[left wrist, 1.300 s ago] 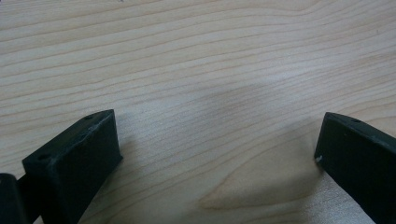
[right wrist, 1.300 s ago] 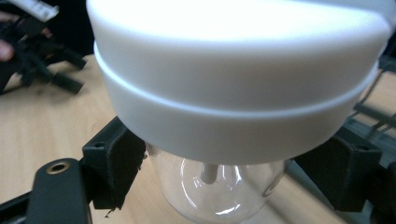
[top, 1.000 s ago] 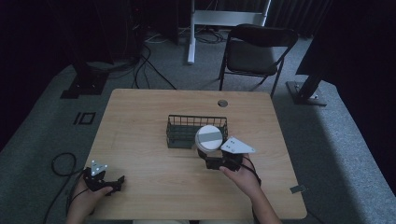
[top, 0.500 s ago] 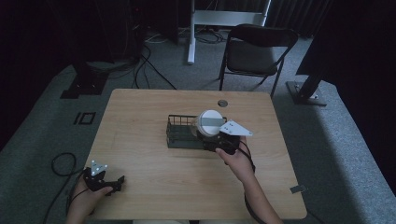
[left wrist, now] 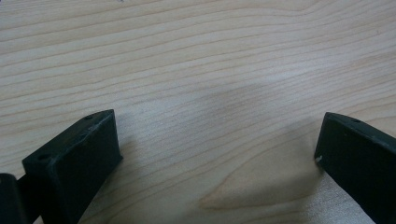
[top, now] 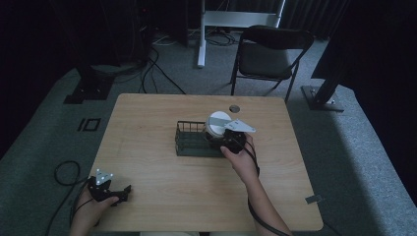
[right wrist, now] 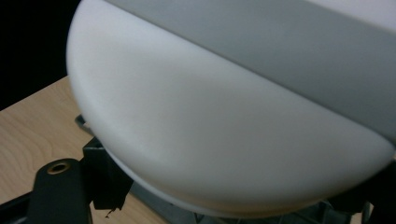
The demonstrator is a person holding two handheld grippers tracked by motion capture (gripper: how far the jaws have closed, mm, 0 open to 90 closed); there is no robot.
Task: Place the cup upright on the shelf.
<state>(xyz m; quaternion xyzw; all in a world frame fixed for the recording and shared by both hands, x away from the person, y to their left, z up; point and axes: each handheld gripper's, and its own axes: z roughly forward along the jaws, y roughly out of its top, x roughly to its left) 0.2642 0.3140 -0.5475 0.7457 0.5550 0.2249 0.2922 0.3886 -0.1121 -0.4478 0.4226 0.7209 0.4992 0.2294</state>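
Observation:
A white round dish point(top: 218, 123) is tilted on edge over the right end of a black wire basket point(top: 189, 142) at the middle of the wooden table point(top: 147, 118). My right gripper point(top: 231, 140) is shut on the dish's rim. In the right gripper view the dish point(right wrist: 224, 121) is very close, with basket wire point(right wrist: 261, 217) just beneath it and my right gripper point(right wrist: 224, 205) at its lower edge. My left gripper point(top: 120, 194) rests at the table's front left corner. In the left gripper view it point(left wrist: 215, 154) stands open over bare wood, its fingers point(left wrist: 74, 163) wide apart.
A small round grommet point(top: 234, 108) sits in the table behind the basket. A black folding chair point(top: 270, 54) stands beyond the far edge. Cables point(top: 64, 172) and stand bases point(top: 86, 91) lie on the grey floor to the left.
My right gripper has carried the white dish away from the person and leftward, from beside the basket's right front to over its right end. The left gripper has stayed put.

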